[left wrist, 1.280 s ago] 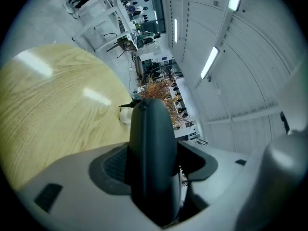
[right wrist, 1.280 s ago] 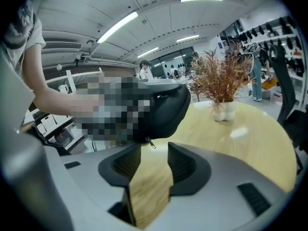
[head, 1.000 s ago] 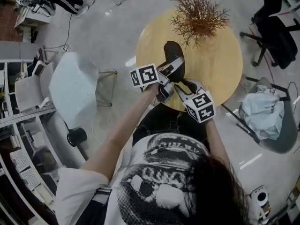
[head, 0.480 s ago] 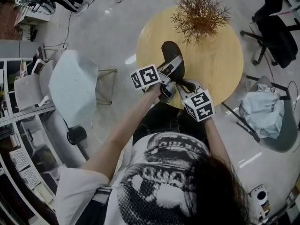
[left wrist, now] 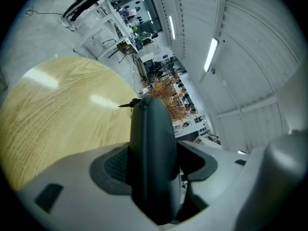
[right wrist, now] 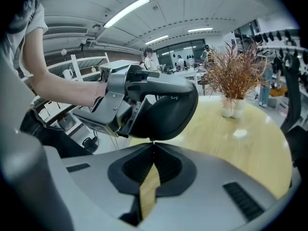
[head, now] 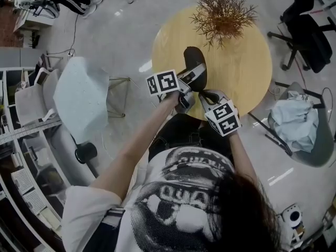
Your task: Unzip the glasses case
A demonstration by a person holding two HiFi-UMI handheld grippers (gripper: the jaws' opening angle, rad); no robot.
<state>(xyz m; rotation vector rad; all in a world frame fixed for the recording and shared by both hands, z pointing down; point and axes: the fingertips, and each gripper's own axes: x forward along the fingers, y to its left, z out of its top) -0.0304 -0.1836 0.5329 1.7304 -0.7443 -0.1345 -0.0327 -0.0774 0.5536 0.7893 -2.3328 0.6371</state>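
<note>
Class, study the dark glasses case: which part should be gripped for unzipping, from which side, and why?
Grip the glasses case across its broad faces near one end, coming end-on, as the left gripper does. It is a flattened oval, so the zip seam on its narrow edge should stay free.

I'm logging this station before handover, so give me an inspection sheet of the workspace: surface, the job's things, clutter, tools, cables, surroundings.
Surface: round wooden table, pale grain.
Job's things: dark glasses case, held up off the table.
Clutter: dried plant in a white vase at the table's far side.
Tools: left tool clamped on the case; right tool has its jaws closing, tips at what looks like the zipper pull.
Cables: one cable across the floor, far left.
Surroundings: pale chair at left, dark office chair at right, shelving along the left.
</note>
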